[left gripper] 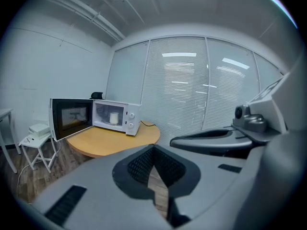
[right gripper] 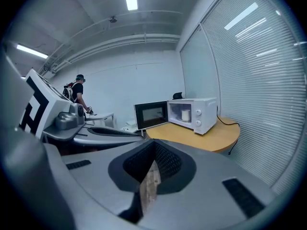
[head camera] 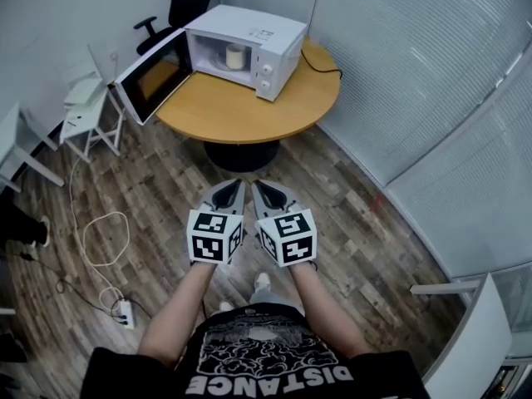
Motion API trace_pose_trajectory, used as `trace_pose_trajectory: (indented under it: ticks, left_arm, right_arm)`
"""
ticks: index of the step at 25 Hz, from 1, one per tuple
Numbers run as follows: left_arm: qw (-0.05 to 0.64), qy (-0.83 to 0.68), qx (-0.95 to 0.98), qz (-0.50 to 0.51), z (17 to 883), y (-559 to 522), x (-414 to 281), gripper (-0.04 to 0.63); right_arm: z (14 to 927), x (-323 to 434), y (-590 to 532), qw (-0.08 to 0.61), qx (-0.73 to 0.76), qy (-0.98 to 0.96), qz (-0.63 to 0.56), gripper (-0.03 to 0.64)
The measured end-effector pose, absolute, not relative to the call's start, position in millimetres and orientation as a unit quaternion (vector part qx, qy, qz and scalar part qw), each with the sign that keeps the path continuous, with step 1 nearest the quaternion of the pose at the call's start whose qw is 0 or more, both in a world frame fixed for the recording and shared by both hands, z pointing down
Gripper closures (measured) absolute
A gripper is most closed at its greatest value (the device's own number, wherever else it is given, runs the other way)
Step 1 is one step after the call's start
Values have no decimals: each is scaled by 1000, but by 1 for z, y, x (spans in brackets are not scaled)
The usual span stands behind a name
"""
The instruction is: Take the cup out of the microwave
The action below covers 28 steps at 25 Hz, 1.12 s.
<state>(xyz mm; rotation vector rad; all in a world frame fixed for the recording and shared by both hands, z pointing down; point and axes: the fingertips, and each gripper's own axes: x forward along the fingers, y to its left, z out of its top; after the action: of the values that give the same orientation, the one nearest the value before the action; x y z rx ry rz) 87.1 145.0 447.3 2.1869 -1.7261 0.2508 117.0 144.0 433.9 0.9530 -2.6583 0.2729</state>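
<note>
Approach step, I judge: both clenched and empty, the left gripper and right gripper hang well short of the far, open-doored white microwave holding the pale cylindrical cup; next, draw near and unclench.

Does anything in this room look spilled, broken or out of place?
Nothing looks spilled or damaged. The microwave has its door wide open past the edge of the round table, with the cup upright inside. A white cable lies loosely looped on the floor.

Black T-shirt with white print; grey left claw and right claw carry black-and-white marker cubes
</note>
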Motion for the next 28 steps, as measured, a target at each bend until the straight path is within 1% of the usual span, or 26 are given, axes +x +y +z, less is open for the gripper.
trace_pose_trajectory:
  ticks: [14, 28]
  left_arm:
    - [178, -630, 750, 97, 456, 83, 113, 586]
    - [179, -640, 742, 89, 461, 44, 79, 586]
  right_arm:
    - [442, 142, 81, 152, 299, -937, 99, 601]
    - [448, 108, 45, 156, 283, -942, 93, 601]
